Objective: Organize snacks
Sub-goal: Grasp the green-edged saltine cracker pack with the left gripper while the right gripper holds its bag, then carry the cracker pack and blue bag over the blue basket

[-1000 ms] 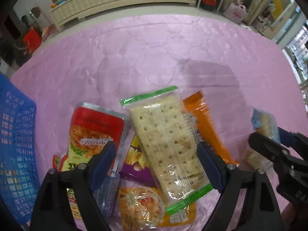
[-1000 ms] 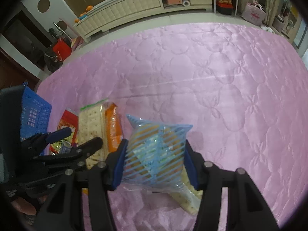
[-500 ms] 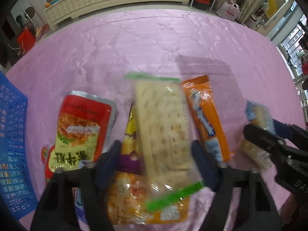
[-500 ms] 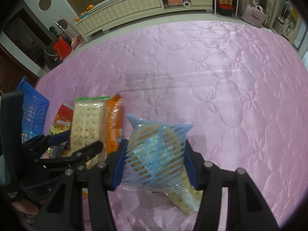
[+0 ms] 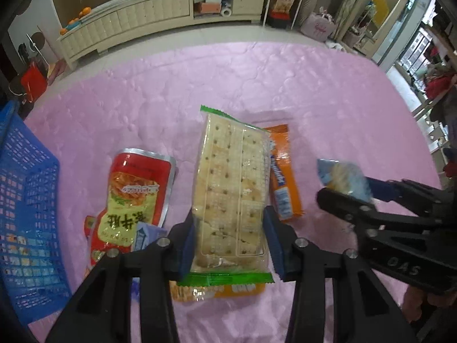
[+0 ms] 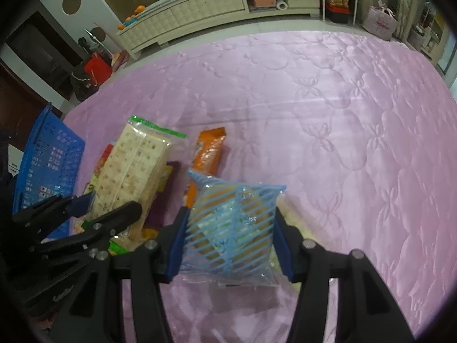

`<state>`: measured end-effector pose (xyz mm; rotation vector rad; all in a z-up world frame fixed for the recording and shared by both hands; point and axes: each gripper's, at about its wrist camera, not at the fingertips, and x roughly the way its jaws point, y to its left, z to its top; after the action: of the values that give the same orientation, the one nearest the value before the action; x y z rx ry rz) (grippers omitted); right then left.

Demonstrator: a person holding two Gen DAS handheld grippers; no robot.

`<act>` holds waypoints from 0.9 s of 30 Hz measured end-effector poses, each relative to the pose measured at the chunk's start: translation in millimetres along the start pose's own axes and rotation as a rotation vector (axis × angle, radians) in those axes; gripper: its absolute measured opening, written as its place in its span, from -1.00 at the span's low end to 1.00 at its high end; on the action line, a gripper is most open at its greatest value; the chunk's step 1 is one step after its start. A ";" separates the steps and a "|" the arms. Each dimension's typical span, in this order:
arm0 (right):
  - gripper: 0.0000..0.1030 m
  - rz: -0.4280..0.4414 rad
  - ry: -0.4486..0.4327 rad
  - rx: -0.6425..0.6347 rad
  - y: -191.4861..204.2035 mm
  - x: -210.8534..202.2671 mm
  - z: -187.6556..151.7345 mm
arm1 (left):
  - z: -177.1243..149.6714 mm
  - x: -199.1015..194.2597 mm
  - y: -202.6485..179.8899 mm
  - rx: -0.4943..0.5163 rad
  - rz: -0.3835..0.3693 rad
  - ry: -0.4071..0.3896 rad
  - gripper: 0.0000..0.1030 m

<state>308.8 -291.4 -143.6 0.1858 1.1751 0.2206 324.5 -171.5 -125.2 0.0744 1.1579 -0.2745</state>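
Note:
My left gripper point(image 5: 230, 243) is shut on a clear cracker pack with green ends point(image 5: 231, 188) and holds it lifted above the pink cloth. The pack also shows in the right wrist view point(image 6: 128, 171). My right gripper point(image 6: 228, 240) is shut on a blue-striped biscuit pack point(image 6: 228, 223), held off the cloth. That pack shows at the right of the left wrist view point(image 5: 342, 177). On the cloth lie a red and yellow pouch point(image 5: 134, 194), an orange bar point(image 5: 282, 174) and a yellow-orange bag point(image 5: 217, 290) under the crackers.
A blue plastic basket point(image 5: 25, 214) stands at the left edge of the cloth, also in the right wrist view point(image 6: 48, 160). A purple packet point(image 6: 164, 197) lies under the crackers. A cream sideboard point(image 5: 160, 14) and floor lie beyond the pink cloth point(image 6: 328, 131).
My left gripper closed on the cracker pack and lifted it off the pile, tilting it upright. The right gripper kept hold of the blue-striped pack and barely moved.

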 end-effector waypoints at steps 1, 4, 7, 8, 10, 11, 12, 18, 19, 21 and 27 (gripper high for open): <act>0.15 0.001 -0.004 -0.001 3.0 -4.5 -0.9 | -0.6 -6.4 -0.2 0.000 -0.006 -0.009 -0.20; 0.15 0.005 -0.022 0.000 13.6 -21.4 -3.1 | -6.8 -32.1 4.6 -0.010 -0.020 -0.038 -0.20; 0.15 0.005 -0.050 -0.008 24.4 -42.2 -6.1 | -14.1 -60.9 7.0 -0.003 0.004 -0.090 -0.20; 0.15 0.007 -0.066 -0.015 30.7 -51.9 -8.4 | -15.4 -69.3 12.1 -0.004 0.005 -0.107 -0.20; 0.15 0.013 -0.086 -0.027 40.6 -65.7 -11.6 | -26.8 -94.3 15.9 -0.008 0.009 -0.144 -0.20; 0.15 0.015 -0.093 -0.031 44.7 -70.5 -13.3 | -30.1 -99.3 19.0 -0.010 0.010 -0.155 -0.20; 0.15 0.020 -0.101 -0.036 50.5 -77.1 -15.9 | -33.5 -106.6 23.0 -0.013 0.011 -0.168 -0.20; 0.15 0.045 -0.158 -0.073 89.9 -112.6 -26.2 | -50.9 -149.8 48.9 -0.049 0.017 -0.238 -0.20; 0.15 0.048 -0.167 -0.083 96.2 -117.5 -27.1 | -54.4 -157.8 54.1 -0.051 0.029 -0.253 -0.20; 0.15 0.054 -0.182 -0.105 111.8 -126.4 -28.6 | -64.6 -174.6 63.5 -0.051 0.054 -0.281 -0.20; 0.15 0.085 -0.213 -0.168 160.8 -141.3 -33.1 | -91.3 -209.9 96.0 -0.094 0.062 -0.321 -0.20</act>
<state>214.1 -173.2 11.4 0.1087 0.9329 0.3640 189.1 -23.9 21.3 -0.0166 0.8462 -0.1688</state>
